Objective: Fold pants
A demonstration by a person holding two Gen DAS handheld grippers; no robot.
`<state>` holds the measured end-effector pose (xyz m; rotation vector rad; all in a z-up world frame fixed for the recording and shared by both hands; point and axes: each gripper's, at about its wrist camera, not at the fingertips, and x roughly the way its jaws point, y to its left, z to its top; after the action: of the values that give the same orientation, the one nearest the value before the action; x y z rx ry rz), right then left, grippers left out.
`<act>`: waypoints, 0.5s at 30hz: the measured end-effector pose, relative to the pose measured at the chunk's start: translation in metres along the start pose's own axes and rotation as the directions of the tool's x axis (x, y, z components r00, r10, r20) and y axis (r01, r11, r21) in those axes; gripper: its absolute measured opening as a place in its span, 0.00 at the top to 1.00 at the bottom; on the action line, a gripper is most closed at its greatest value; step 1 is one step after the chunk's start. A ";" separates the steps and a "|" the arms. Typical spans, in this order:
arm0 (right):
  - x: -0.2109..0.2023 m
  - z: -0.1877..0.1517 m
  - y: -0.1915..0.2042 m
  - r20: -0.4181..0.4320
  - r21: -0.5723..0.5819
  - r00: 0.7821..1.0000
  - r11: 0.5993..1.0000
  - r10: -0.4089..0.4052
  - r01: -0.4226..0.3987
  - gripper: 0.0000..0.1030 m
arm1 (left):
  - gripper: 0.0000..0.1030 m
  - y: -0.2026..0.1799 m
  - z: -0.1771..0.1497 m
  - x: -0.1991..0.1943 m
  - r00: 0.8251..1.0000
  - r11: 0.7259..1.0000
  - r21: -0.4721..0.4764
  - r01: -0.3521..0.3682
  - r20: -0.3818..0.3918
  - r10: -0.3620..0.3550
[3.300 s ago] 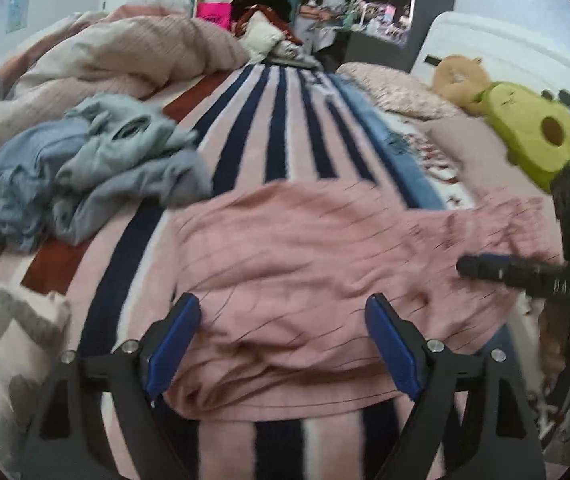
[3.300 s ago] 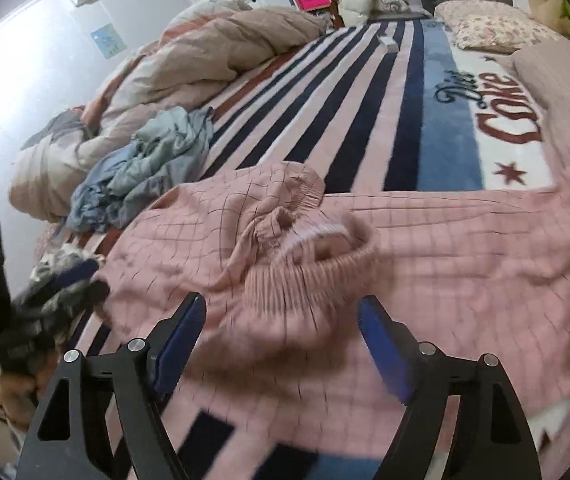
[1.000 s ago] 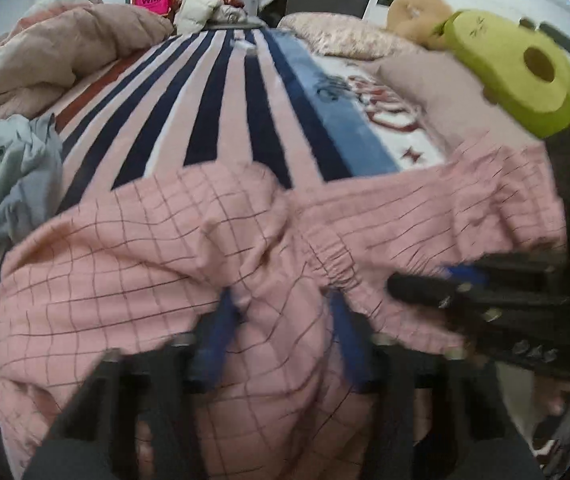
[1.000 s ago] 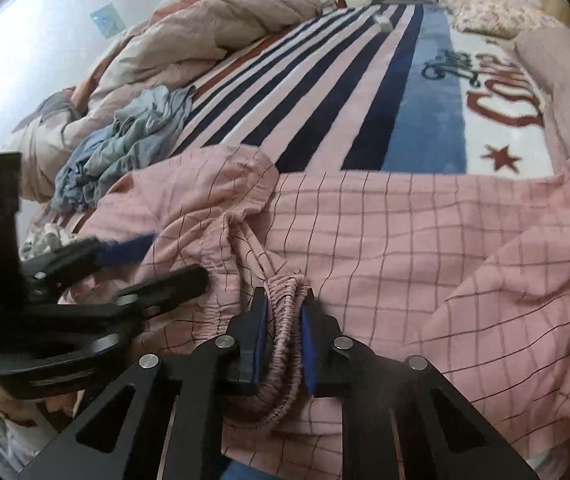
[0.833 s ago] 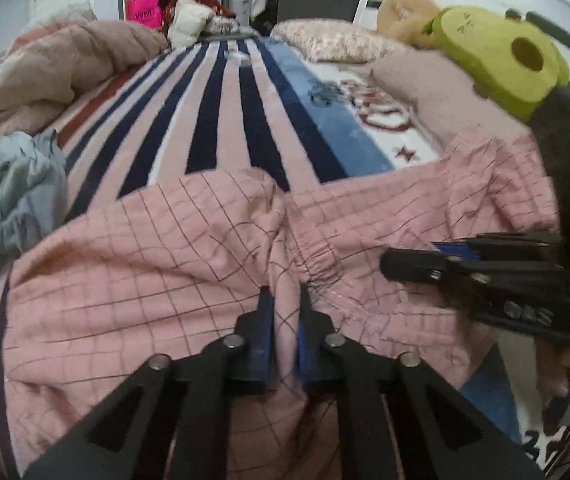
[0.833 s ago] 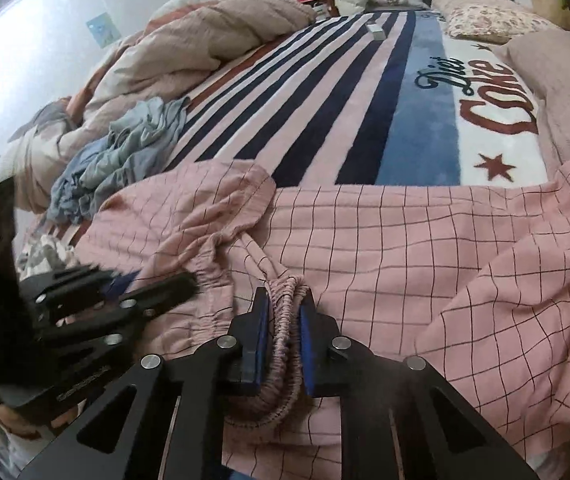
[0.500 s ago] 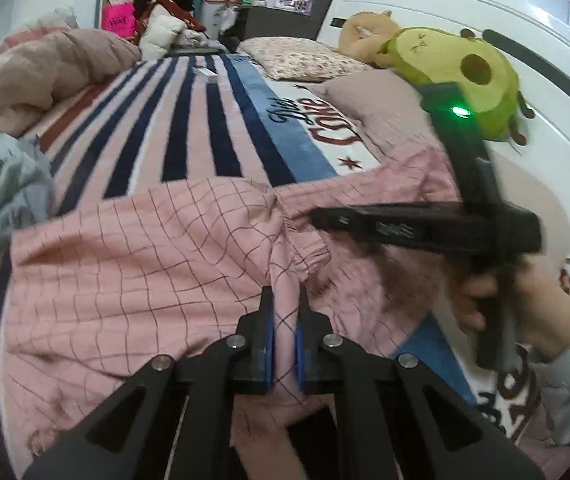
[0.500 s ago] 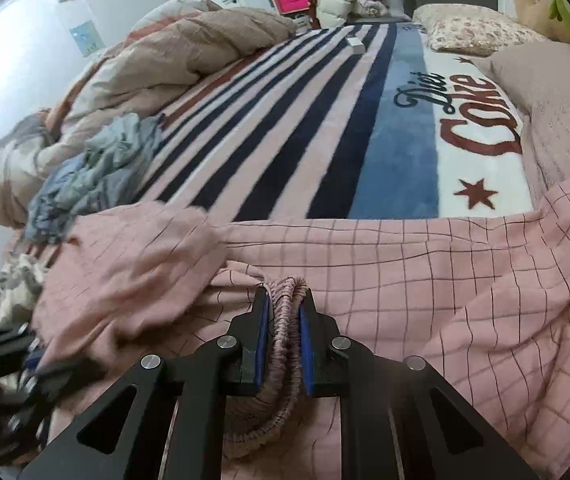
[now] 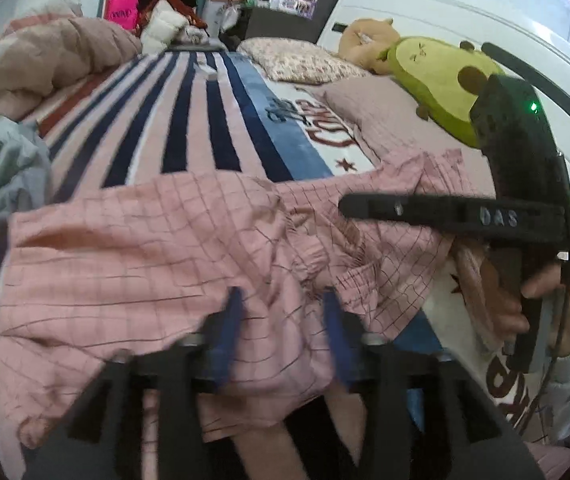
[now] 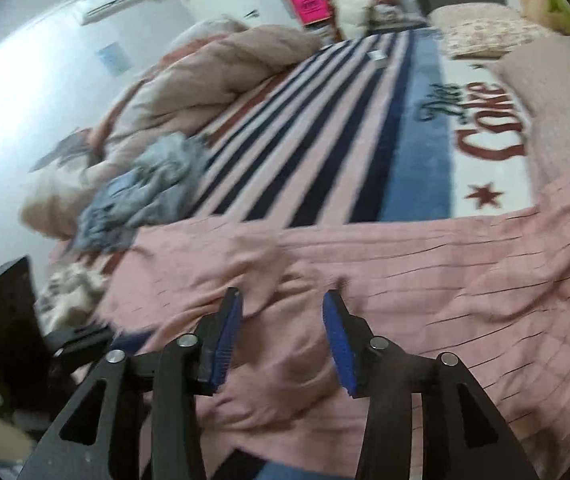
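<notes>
The pink checked pants (image 9: 145,256) lie crumpled across the striped bed cover; they also fill the lower half of the right wrist view (image 10: 425,280). My left gripper (image 9: 285,320) is open, its blue pads apart just over the gathered waistband. My right gripper (image 10: 283,332) is open too, over the pants' middle, holding nothing. The right gripper's black body (image 9: 517,200) shows at the right of the left wrist view, held in a hand. The left gripper's body (image 10: 9,328) shows at the left edge of the right wrist view.
A grey-blue heap of clothes (image 10: 145,192) lies left of the pants. A beige duvet (image 10: 213,68) is bunched at the far left. An avocado plush (image 9: 445,84) and pillows (image 9: 305,60) sit by the white headboard on the right. The striped blanket (image 9: 189,120) stretches beyond.
Both grippers were shut on the pants' waistband half a second ago; now both have opened and let the fabric go. The pants have dropped flatter on the bed.
</notes>
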<state>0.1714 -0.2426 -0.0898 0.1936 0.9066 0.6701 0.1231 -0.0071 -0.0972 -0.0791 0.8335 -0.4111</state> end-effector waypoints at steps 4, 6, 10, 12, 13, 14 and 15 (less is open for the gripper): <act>0.016 -0.005 0.015 -0.062 -0.064 0.997 0.997 0.048 -0.052 0.52 | 0.53 0.014 -0.003 -0.027 0.995 0.997 -0.016 -0.079 0.054 0.080; 0.025 -0.008 0.020 -0.087 -0.095 0.993 0.991 0.081 -0.089 0.52 | 0.49 0.024 -0.005 -0.038 0.991 0.993 -0.039 -0.110 0.073 0.112; 0.041 -0.011 0.034 -0.132 -0.156 0.983 0.977 0.125 -0.145 0.40 | 0.49 0.053 -0.013 -0.052 0.977 0.976 -0.108 -0.188 0.077 0.197; 0.047 -0.012 0.037 -0.143 -0.163 0.980 0.974 0.135 -0.158 0.39 | 0.49 0.063 -0.017 -0.053 0.974 0.970 -0.133 -0.204 0.074 0.215; 0.052 -0.012 0.038 -0.149 -0.161 0.980 0.975 0.131 -0.155 0.39 | 0.49 0.068 -0.020 -0.054 0.971 0.965 -0.149 -0.214 0.071 0.226; 0.056 -0.012 0.040 -0.150 -0.167 0.982 0.976 0.114 -0.139 0.41 | 0.49 0.073 -0.023 -0.055 0.968 0.960 -0.163 -0.227 0.070 0.241; 0.059 -0.013 0.042 -0.151 -0.177 0.983 0.976 0.101 -0.127 0.44 | 0.49 0.075 -0.025 -0.055 0.965 0.956 -0.172 -0.238 0.069 0.253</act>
<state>0.1681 -0.1750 -0.1190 0.0314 0.9676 0.8801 0.0961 0.0856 -0.0925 -0.1424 0.7748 -0.1037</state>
